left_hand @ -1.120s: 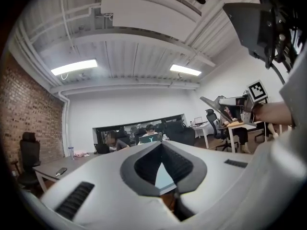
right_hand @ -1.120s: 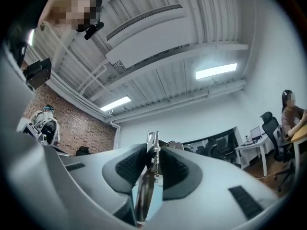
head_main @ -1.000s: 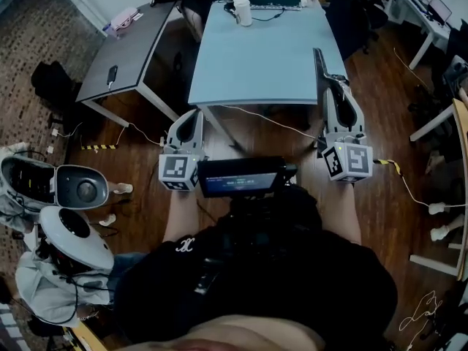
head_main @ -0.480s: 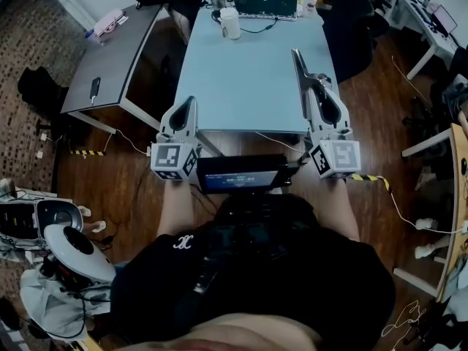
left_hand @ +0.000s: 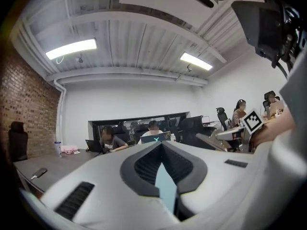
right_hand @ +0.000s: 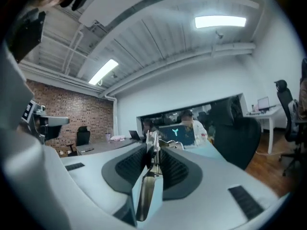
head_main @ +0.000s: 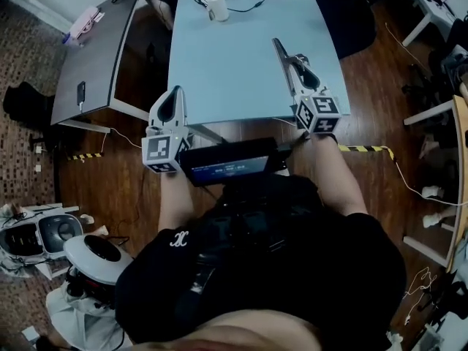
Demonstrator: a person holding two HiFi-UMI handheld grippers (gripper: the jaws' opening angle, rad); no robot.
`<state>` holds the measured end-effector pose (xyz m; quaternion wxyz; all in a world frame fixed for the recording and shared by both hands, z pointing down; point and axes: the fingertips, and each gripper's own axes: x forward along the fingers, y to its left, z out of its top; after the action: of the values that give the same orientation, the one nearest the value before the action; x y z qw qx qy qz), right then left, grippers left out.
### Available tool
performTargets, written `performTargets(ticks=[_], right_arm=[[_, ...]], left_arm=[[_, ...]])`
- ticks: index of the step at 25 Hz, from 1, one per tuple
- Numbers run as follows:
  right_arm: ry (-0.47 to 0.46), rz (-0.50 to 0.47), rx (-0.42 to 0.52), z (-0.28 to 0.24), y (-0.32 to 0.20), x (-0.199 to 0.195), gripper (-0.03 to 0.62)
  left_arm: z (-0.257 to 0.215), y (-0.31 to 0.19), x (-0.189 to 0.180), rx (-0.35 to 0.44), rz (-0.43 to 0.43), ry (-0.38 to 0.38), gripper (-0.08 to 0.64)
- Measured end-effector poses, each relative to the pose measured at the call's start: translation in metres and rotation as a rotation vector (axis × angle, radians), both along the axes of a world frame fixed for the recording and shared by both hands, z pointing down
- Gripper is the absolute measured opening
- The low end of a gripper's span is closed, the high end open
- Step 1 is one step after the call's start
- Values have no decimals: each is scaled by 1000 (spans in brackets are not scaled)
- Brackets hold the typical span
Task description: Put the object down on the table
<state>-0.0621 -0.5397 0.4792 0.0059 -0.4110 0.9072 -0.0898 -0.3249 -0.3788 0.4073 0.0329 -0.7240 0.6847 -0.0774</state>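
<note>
Head view alone gives the layout: the right gripper (head_main: pixel 298 68) reaches over the near right part of the light blue table (head_main: pixel 234 57), forearm stretched forward and angled slightly left, with a long metal tool (head_main: pixel 281 51) jutting from its tips toward the table's middle. Whether the tool touches the tabletop cannot be told. The left gripper (head_main: pixel 175 93) points forward at the table's near left corner, its forearm extended too. A white mug (head_main: pixel 216 4) stands at the table's far end. Right gripper view adds what the overhead angle hides: the jaws clamp narrowly on the tool, and a coil spring (right_hand: pixel 154 158) runs along it. Left gripper view shows its jaws drawn together at the tips, with nothing between them — only a sliver of table.
</note>
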Motion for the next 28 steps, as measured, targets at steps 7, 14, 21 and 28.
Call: performTargets(ticks=[7, 14, 21, 28], right_arm=[[28, 102, -406, 150, -30, -13, 69], [86, 110, -551, 225, -23, -6, 71], [152, 73, -601, 256, -22, 6, 71], [224, 57, -542, 263, -29, 12, 292]], left_arm=[[36, -12, -16, -72, -13, 57, -3], [69, -24, 2, -135, 19, 69, -3], [67, -34, 32, -143, 56, 38, -3], [73, -32, 41, -172, 34, 28, -3]])
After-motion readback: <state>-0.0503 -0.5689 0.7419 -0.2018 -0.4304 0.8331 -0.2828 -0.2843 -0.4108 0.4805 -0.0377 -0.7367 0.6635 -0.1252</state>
